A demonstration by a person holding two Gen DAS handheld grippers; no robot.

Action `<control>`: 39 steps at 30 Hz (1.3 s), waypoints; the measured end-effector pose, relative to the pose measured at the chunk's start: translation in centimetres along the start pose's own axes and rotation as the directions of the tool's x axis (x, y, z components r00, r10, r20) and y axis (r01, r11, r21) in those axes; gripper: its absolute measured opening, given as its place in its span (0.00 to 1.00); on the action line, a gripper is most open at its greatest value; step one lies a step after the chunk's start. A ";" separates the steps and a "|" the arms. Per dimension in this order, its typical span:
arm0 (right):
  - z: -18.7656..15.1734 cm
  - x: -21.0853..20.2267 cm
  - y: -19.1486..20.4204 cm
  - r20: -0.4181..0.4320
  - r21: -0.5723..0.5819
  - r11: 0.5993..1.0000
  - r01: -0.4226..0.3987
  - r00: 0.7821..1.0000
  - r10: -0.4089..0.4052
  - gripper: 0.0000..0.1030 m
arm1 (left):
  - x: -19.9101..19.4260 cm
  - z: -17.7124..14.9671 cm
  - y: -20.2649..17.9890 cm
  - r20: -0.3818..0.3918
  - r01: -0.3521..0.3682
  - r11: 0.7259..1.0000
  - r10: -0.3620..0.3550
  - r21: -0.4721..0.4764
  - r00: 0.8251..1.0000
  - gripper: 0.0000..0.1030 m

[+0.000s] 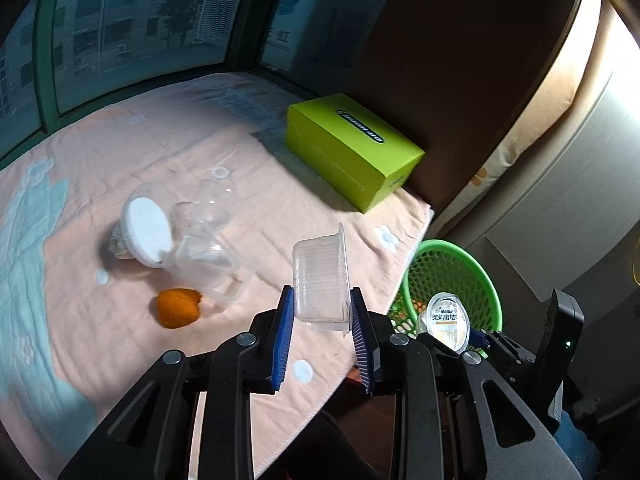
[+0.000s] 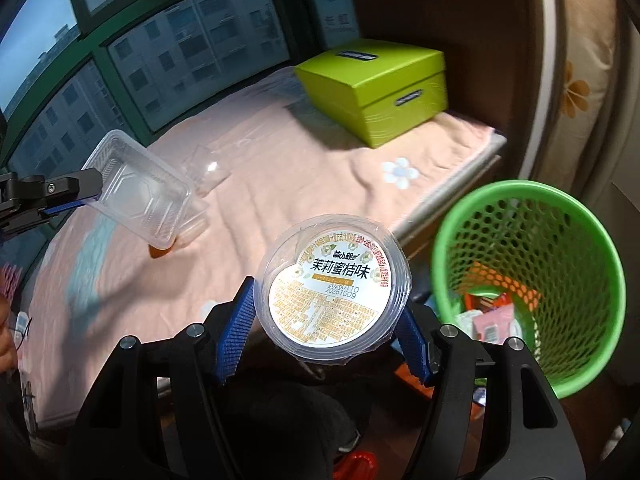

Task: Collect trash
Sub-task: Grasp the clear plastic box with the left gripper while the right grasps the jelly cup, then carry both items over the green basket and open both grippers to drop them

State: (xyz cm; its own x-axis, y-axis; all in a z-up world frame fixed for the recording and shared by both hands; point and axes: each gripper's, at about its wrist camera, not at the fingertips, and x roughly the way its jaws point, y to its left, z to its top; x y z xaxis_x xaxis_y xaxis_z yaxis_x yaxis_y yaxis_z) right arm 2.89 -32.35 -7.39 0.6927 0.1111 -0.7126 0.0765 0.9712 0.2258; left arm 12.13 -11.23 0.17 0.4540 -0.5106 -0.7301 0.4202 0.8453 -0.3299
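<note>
My left gripper [image 1: 322,312] is shut on a clear rectangular plastic tray [image 1: 320,280], held above the pink cloth; it also shows in the right wrist view [image 2: 140,188]. My right gripper [image 2: 328,320] is shut on a round jelly cup [image 2: 334,292] with a printed lid, held left of the green mesh bin [image 2: 560,264]. The cup [image 1: 446,322] and bin [image 1: 452,276] also show in the left wrist view. On the cloth lie an orange peel [image 1: 178,307], clear plastic cups [image 1: 204,240] and a white lid [image 1: 146,232].
A lime-green box [image 1: 352,148] stands at the back right of the cloth-covered surface [image 1: 120,160]. The bin holds several wrappers [image 2: 492,312] and stands on the floor beside the surface's edge. Windows run behind; a curtain hangs at right.
</note>
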 end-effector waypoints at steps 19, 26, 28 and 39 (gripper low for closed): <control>-1.1 -3.0 -16.6 -0.018 0.206 0.946 0.250 0.968 -0.252 0.73 | 8.1 1.0 -13.9 -0.128 0.136 0.972 -0.113 0.191 0.985 0.26; -2.0 -4.7 -18.4 0.006 0.246 0.936 0.252 0.965 -0.262 0.74 | 11.3 0.2 -17.0 -0.190 0.155 0.961 -0.112 0.230 0.975 0.26; -2.3 -5.4 -18.7 0.018 0.253 0.935 0.249 0.965 -0.262 0.74 | 12.4 0.0 -17.8 -0.213 0.165 0.958 -0.115 0.236 0.970 0.26; -4.0 -8.3 -19.7 0.053 0.279 0.927 0.250 0.960 -0.275 0.75 | 16.6 -1.6 -21.0 -0.296 0.193 0.944 -0.111 0.266 0.949 0.31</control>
State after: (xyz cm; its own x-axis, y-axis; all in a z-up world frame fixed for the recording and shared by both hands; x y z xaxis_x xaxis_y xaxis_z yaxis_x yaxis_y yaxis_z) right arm -7.26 -51.53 -8.60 0.6817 -0.1715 -0.7113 0.4446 0.8691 0.2165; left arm 9.57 -37.15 -5.98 0.1515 -0.5314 -0.8334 0.6937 0.6578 -0.2933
